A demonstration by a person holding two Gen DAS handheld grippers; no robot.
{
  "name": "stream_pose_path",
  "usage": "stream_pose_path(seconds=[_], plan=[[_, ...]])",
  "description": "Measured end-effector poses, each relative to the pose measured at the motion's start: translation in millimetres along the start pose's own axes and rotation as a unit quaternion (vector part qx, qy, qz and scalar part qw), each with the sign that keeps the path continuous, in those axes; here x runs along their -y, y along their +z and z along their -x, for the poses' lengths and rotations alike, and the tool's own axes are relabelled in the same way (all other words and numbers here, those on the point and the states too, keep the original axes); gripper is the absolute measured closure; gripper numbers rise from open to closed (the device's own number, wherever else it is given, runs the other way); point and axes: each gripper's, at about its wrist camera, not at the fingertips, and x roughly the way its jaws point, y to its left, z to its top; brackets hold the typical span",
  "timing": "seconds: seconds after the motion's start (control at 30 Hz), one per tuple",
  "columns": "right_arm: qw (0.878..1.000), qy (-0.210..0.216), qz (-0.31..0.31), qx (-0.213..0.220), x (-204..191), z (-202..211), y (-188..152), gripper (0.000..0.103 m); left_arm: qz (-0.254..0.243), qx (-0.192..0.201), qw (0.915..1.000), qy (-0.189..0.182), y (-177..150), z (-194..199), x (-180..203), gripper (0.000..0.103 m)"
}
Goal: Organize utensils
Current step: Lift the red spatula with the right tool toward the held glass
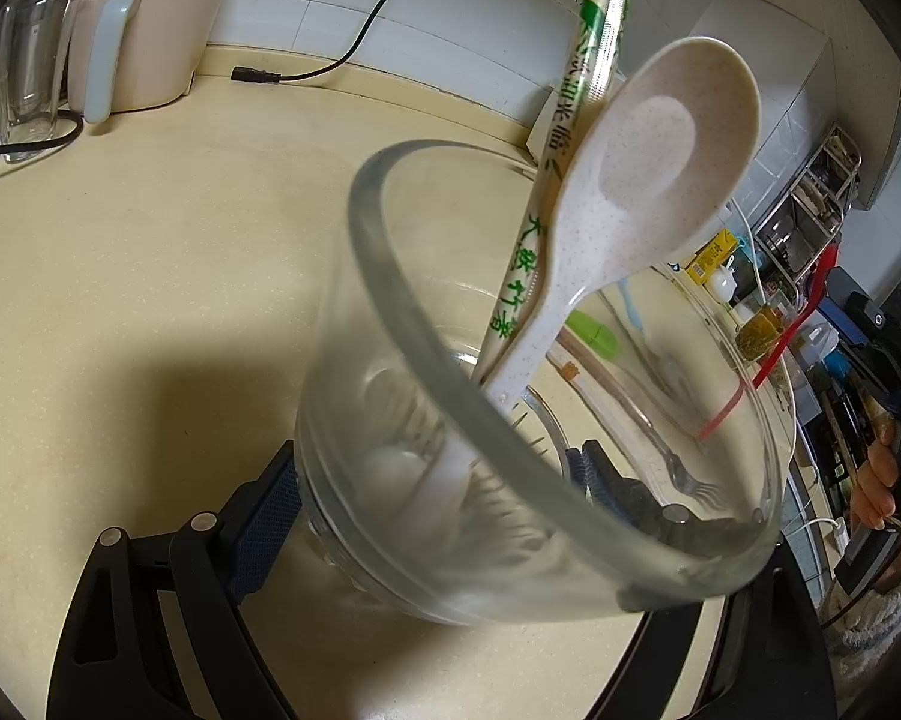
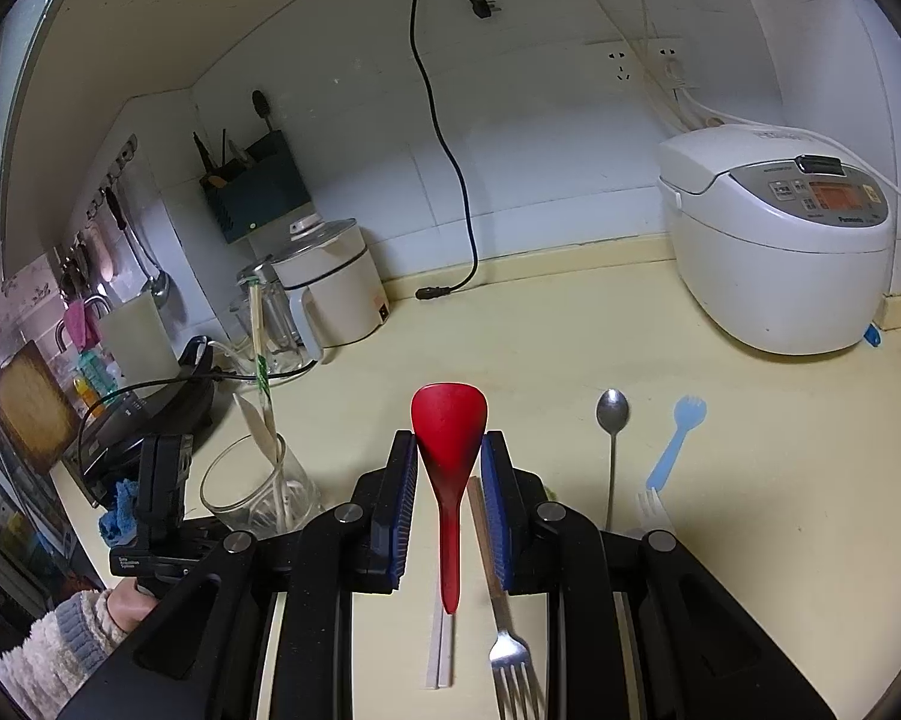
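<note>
Red spoon (image 2: 448,450) points away (bowl far); right gripper (image 2: 450,483) clamps it.

Taking the rice cooker (image 2: 777,234) as landmark: I see bare table (image 2: 540,348) in front of it and to its left, open as far as the kettle (image 2: 330,282) and the loose black cord (image 2: 444,291) by the wall. Nearer me than the cooker, a steel spoon (image 2: 612,420), blue spork (image 2: 672,444) and fork (image 2: 510,654) lie in the way. Far left of it, the glass jar (image 2: 258,492) with upright utensils blocks passage.
</note>
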Motion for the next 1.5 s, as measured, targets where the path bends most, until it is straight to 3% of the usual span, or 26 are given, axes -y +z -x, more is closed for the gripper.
stream_pose_path(seconds=[0.83,1.5], plan=[[1.000,0.019,0.019,-0.012,-21.2,-8.5,0.9,0.081,0.001,0.000,1.0000,-0.002,-0.1,-0.7,0.3,0.013],[0.998,0.049,0.040,0.003,-53.2,1.7,3.4,0.081,0.002,0.000,1.0000,-0.002,-0.1,-0.9,0.1,0.013]])
